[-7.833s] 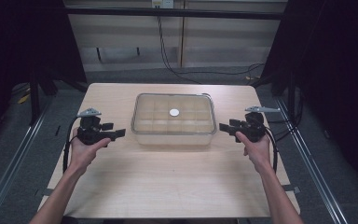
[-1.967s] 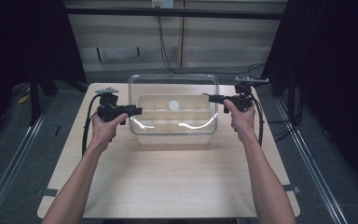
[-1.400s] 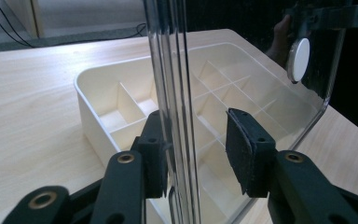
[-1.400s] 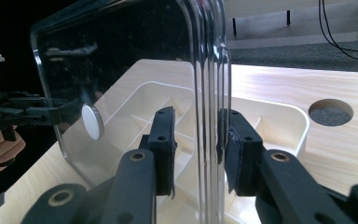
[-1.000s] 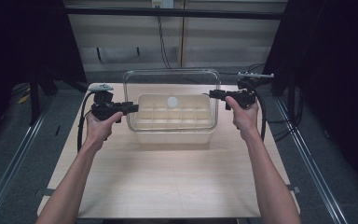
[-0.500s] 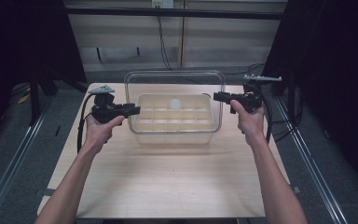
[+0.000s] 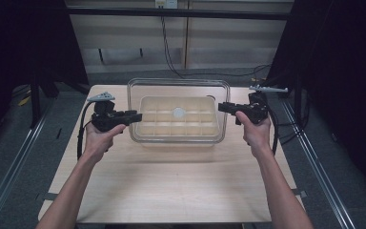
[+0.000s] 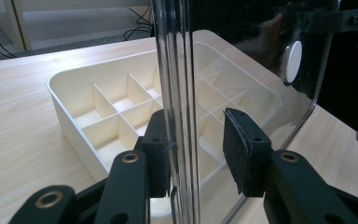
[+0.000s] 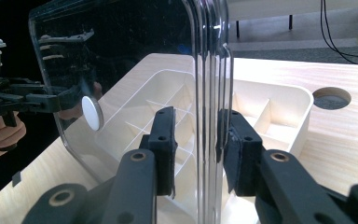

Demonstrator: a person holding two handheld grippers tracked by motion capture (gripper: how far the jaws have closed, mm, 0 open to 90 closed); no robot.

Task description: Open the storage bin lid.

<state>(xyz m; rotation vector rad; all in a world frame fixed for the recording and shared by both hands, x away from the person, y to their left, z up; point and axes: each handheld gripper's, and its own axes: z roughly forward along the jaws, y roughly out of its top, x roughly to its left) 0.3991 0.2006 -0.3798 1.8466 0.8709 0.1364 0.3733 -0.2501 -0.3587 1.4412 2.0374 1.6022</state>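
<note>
Lifting the clear lid off the box is the step in hand, as I read it: the tabletop (image 7: 171,186) carries a cream divided box (image 7: 178,122), and the transparent lid (image 7: 178,83) hangs above it, held level by its two short ends and shifted a little toward the far edge. The next move likely calls for both hands to travel together at the same height, so the lid neither tilts nor twists in the grip, and then to set it down on bare tabletop beside the box.

The box is split into a grid of small compartments; those that show in the left gripper view (image 8: 107,135) look empty, and I cannot tell for the ones behind the lid's glare. A small white disc (image 7: 178,112) sits at the lid's middle.

The left gripper (image 7: 132,117) has its jaws clamped on the lid's left rim, with the rim edge-on between the pads in its own view. The right gripper (image 7: 222,107) is clamped on the right rim in the same way, the pads pressing either side of the rim.
</note>
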